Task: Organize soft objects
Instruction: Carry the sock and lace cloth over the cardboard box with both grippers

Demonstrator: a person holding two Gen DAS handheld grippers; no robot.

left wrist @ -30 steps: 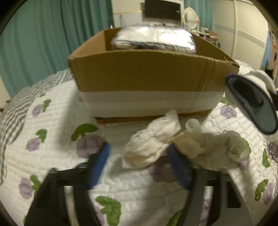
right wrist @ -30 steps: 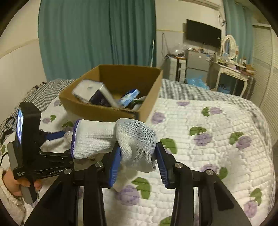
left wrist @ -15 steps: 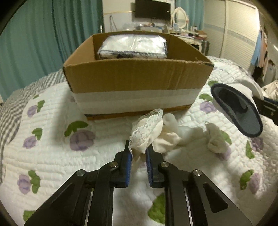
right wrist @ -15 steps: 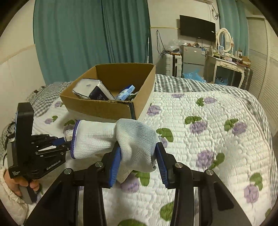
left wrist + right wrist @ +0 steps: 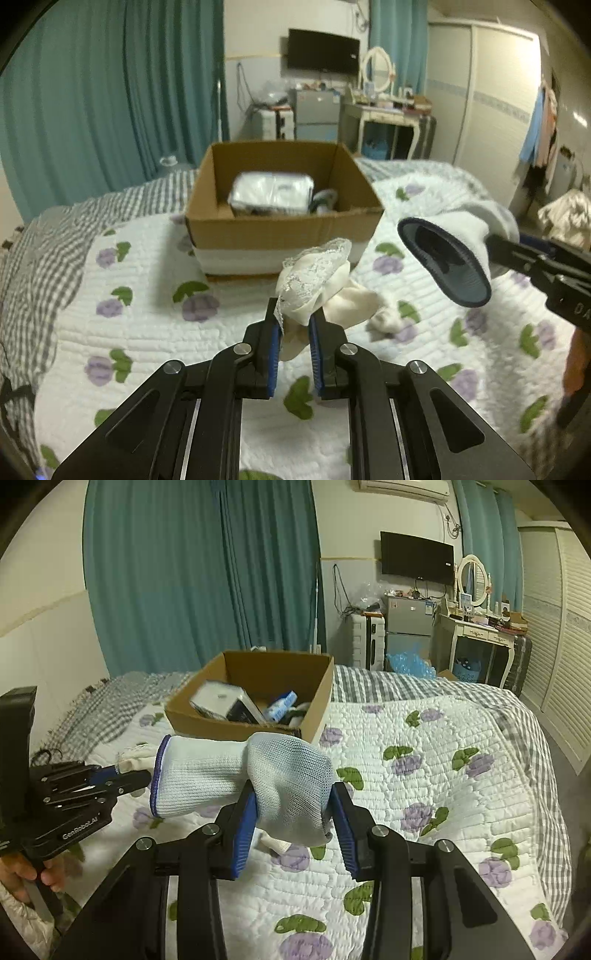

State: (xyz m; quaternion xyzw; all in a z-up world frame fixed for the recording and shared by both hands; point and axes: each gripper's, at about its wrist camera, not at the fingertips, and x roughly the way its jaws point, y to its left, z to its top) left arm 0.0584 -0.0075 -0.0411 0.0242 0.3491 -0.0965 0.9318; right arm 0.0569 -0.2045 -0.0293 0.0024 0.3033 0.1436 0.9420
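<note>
Lace-trimmed cloth now lifted off the quilt — left gripper just clenched on it, right gripper grasping the knit glove — both seem box-bound.

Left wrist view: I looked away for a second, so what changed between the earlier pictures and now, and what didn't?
The left gripper closed its jaws on the lace sock and lifted it off the quilt; the box now looks farther and lower. The right gripper stayed shut on the white glove. Other socks stayed on the quilt.
</note>
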